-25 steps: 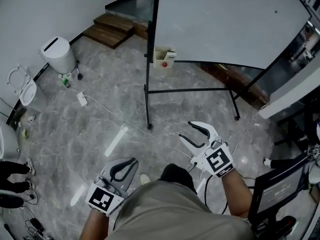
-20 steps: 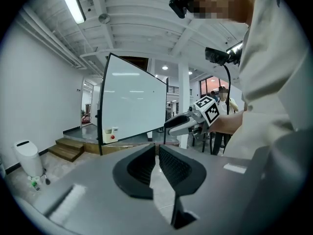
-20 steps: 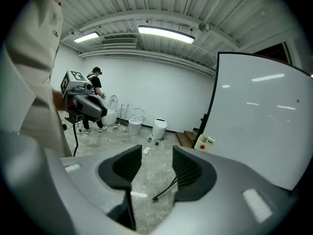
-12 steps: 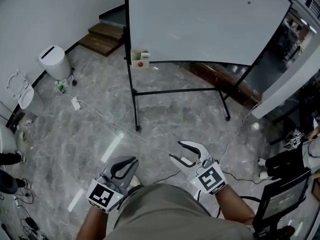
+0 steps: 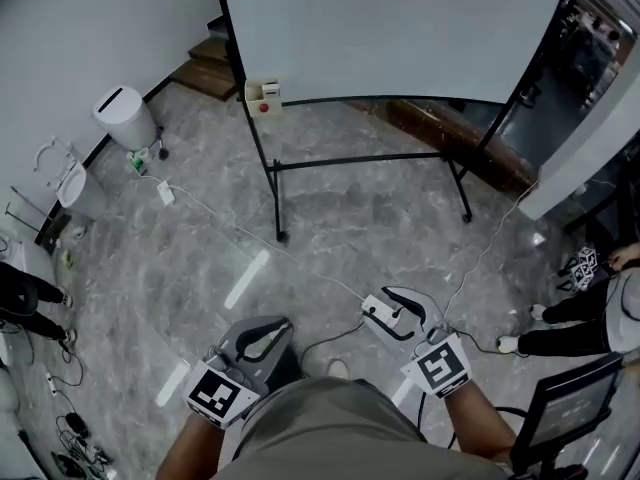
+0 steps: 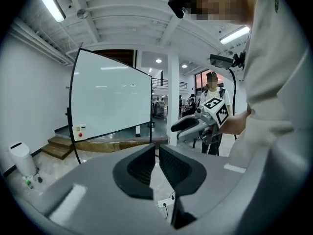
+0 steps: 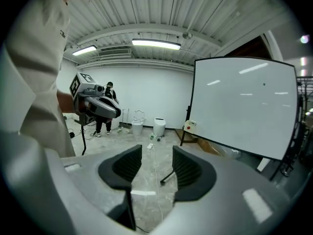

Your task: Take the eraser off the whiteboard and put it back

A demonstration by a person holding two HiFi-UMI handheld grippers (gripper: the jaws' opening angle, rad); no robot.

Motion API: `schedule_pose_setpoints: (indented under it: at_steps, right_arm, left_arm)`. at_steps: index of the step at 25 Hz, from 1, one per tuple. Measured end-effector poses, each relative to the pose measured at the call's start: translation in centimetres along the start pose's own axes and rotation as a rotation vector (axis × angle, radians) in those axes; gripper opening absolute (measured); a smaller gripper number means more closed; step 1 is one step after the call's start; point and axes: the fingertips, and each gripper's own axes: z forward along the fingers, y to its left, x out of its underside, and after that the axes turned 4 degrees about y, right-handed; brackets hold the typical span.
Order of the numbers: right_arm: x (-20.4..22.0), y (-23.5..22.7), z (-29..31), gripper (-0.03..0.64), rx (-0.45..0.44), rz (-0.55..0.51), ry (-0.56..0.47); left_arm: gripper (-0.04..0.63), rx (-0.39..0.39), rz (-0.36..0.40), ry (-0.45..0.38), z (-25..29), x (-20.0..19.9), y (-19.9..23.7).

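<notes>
A big white whiteboard point(image 5: 400, 28) on a black wheeled stand fills the far side of the head view, well away from both grippers. It also shows as the whiteboard point(image 6: 110, 97) and the whiteboard point(image 7: 242, 106). A small cream box with a red spot point(image 5: 262, 94) hangs at its lower left corner; I cannot tell whether it is the eraser. My left gripper point(image 5: 258, 338) is low by my body, jaws nearly together and empty. My right gripper point(image 5: 392, 306) stands open, holding nothing.
A white cable point(image 5: 300, 263) crosses the marble floor from a power strip point(image 5: 166, 193). A white bin point(image 5: 122, 116) and wooden steps point(image 5: 205, 73) lie at the far left. A person point(image 5: 595, 313) and a screen on a stand point(image 5: 565, 408) are at the right.
The view has swung so that the whiteboard sits more in the middle. Both grippers have dropped closer to my body, and the right one has drawn back and looks less wide.
</notes>
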Motion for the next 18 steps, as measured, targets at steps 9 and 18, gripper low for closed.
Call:
schedule_pose_setpoints:
  at_steps: [9,18]
  right_arm:
    - [0.5,4.1,-1.8,0.198,-0.007,0.042,-0.005]
    - [-4.0,12.3,0.0,0.198,0.016,0.06,-0.029]
  left_arm:
    - [0.032,0.019,0.009,-0.008,-2.4,0.1,-2.7]
    - [0.032,0.03,-0.012,-0.036,-11.0,2.7,-2.2]
